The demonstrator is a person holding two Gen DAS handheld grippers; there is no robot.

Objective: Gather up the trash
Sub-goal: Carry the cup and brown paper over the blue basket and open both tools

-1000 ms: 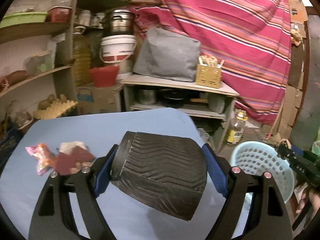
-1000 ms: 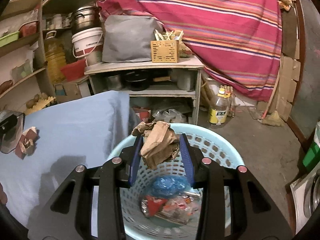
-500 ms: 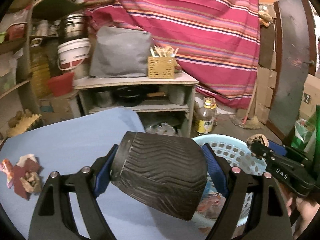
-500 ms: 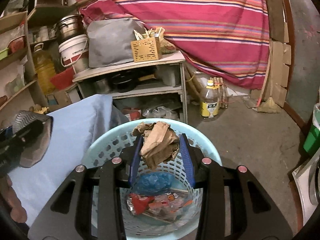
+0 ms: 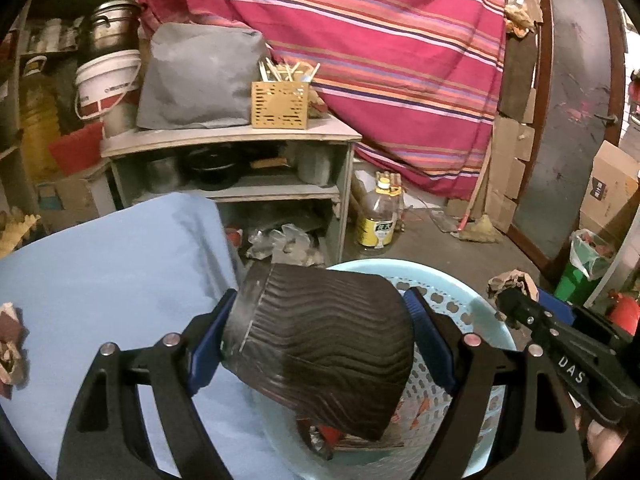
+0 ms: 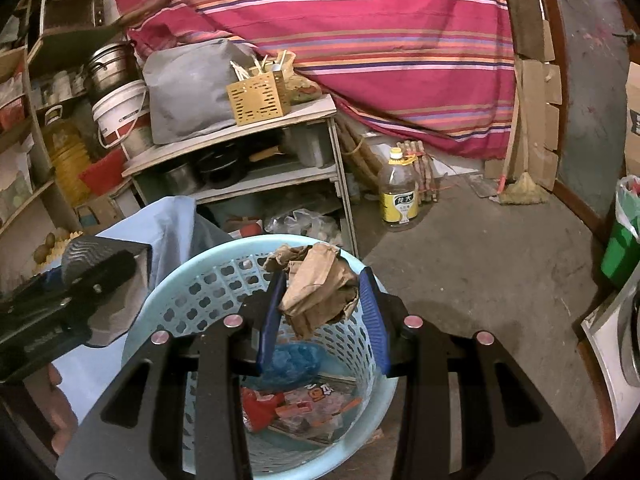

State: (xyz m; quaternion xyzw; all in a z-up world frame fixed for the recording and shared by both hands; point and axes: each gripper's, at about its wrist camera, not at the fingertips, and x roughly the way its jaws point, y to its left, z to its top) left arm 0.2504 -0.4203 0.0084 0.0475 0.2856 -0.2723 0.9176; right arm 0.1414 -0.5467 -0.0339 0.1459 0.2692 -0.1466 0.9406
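Note:
My left gripper (image 5: 320, 336) is shut on a black ribbed paper cup (image 5: 320, 344), held on its side over the near rim of the light blue laundry basket (image 5: 476, 320). My right gripper (image 6: 324, 292) is shut on a crumpled brown paper (image 6: 320, 284) and holds it above the same basket (image 6: 188, 284), which holds a blue bag and red wrappers. In the right wrist view the left gripper with the cup (image 6: 100, 256) is at the basket's left. In the left wrist view the right gripper with the paper (image 5: 516, 284) is at the right.
A blue-covered table (image 5: 100, 264) lies to the left, with more wrappers (image 5: 10, 340) at its left edge. A grey shelf unit (image 5: 240, 168) stands behind. An oil bottle (image 6: 400, 192) stands on the concrete floor. A green bin (image 6: 624, 236) is at far right.
My left gripper has carried the black cup rightward from over the table to over the basket. My right gripper still holds the brown paper above the basket, shifted slightly.

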